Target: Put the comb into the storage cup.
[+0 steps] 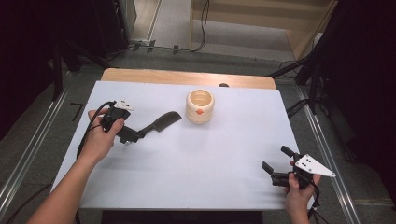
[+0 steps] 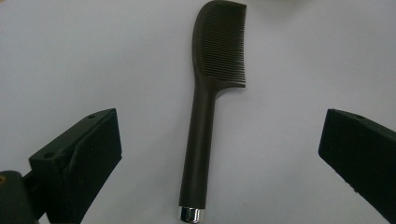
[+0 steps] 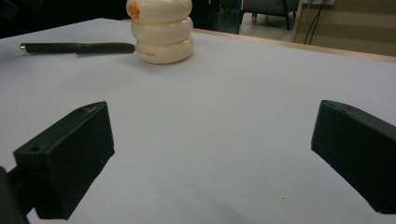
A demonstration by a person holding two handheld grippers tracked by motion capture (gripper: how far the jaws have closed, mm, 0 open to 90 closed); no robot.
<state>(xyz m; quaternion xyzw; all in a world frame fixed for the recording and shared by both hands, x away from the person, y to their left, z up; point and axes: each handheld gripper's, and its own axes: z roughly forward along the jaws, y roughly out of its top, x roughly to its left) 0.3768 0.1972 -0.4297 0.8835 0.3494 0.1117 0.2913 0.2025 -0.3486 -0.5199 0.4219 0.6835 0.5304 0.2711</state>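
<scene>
A dark comb [image 1: 161, 123] lies flat on the white table sheet [image 1: 196, 163], left of centre, its teeth end pointing toward a cream ribbed cup [image 1: 200, 106]. My left gripper [image 1: 133, 135] hovers over the handle end, open. In the left gripper view the comb [image 2: 205, 107] lies between the wide-apart jaws of the left gripper [image 2: 218, 130] without touching them, and a silver cap closes the handle's near end. My right gripper [image 1: 275, 157] stands open and empty near the table's front right corner. From the right gripper [image 3: 210, 126] the cup [image 3: 161, 32] and comb [image 3: 79, 48] show far off.
The cup carries a small orange mark [image 1: 199, 112] on its side and looks hollow from above. A wooden table edge [image 1: 187, 77] borders the sheet at the back. Metal rails [image 1: 327, 140] and cables run along the floor on both sides.
</scene>
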